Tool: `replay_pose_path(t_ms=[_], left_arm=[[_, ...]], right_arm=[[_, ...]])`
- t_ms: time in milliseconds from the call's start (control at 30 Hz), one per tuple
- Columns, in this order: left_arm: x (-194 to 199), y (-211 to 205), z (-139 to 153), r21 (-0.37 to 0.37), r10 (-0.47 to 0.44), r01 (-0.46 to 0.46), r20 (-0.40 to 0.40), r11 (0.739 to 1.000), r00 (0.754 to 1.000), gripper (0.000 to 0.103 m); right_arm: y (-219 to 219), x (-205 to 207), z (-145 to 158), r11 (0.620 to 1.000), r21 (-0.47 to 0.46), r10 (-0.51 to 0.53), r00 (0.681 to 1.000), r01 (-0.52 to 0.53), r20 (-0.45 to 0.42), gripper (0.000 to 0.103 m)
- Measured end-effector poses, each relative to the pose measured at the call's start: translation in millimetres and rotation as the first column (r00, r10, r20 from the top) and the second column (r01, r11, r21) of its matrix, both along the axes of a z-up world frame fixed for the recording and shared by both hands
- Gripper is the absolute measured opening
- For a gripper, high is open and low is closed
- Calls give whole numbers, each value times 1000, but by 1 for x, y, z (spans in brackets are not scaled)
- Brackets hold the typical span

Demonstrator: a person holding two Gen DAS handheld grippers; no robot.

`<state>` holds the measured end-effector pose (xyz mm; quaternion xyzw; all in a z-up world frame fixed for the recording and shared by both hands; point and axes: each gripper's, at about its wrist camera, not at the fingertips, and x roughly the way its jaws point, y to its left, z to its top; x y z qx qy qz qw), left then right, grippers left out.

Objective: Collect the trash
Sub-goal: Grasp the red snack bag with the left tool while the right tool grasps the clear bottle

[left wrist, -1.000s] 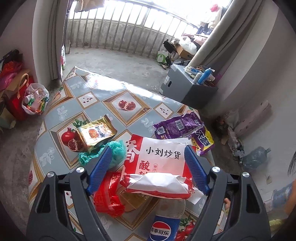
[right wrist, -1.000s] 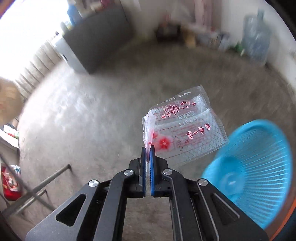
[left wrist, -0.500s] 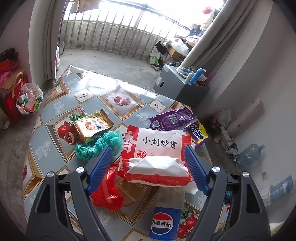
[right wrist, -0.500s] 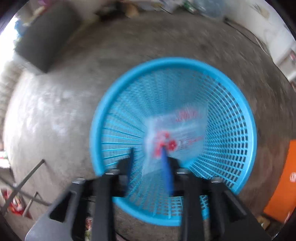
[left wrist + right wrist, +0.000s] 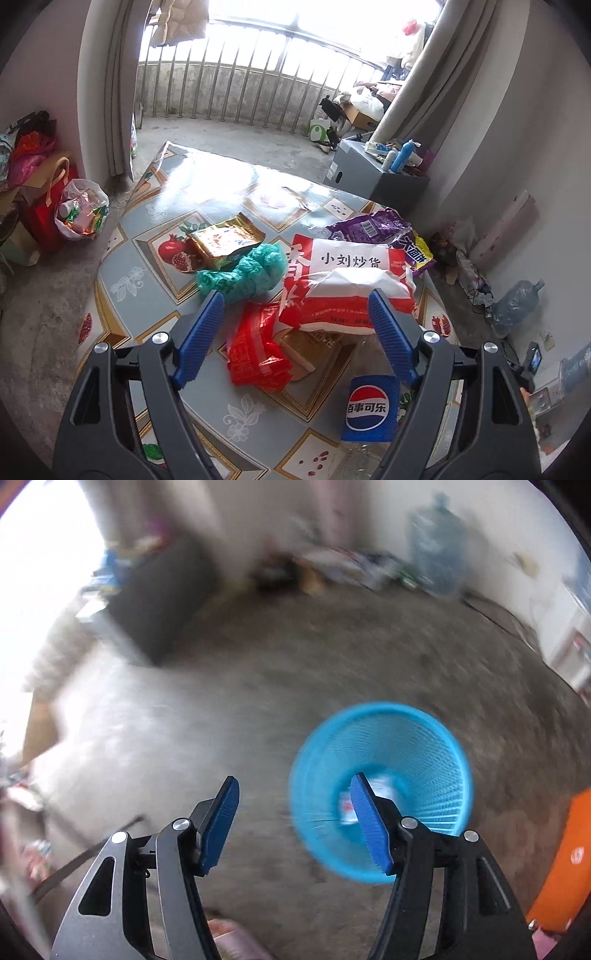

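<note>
In the left wrist view, the left gripper (image 5: 295,314) is held above the counter (image 5: 155,258) with its jaws spread wide and nothing between them. A pile of trash is seen on the patterned cloth: a large red-and-white snack bag (image 5: 347,284) lies just ahead of the fingers, resting partly on a crumpled red wrapper (image 5: 258,347) and a brown packet (image 5: 314,347). A green plastic bag (image 5: 243,275) is bunched to the left of it, touching a gold snack packet (image 5: 225,242). Behind the large bag a purple wrapper (image 5: 369,229) and a yellow-and-purple packet (image 5: 417,253) are found at the counter's far right edge. A Pepsi bottle (image 5: 369,406) lies nearest the camera, by the right finger.

In the right wrist view — heavily blurred — the right gripper (image 5: 293,801) is likewise released, its jaws wide apart and nothing held. A blue mesh basket (image 5: 436,746) stands on the concrete floor (image 5: 258,701) below it, and a clear wrapper with red print (image 5: 380,790) is seen lying in the basket's bottom, partly hidden by the right finger.
</note>
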<state>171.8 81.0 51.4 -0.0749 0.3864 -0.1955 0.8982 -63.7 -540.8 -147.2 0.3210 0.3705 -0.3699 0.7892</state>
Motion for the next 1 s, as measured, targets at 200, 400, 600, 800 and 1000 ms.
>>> replay_pose_path(t_ms=[200,400,600,800,1000], left_arm=[[-24,26,-12,5,34,-34,0,999,999,76],[-33,34,-35,19,13,-12,-21,1000,1000,76],[-23,18,-59,74,-63,64,-16,995,998,70],[10,1,-83,119,-114,122,-73,985,991,68],[41,-8,-103,98,-133,145,-124,984,983,68]], right_arm=[[106,38,80,957,-3,286,936,-292,205,61],[224,94,103,811,94,520,786,-577,335,61],[308,137,78,661,273,594,710,-699,379,61],[350,167,58,600,401,581,722,-692,375,74],[387,192,48,525,502,580,721,-687,380,75]])
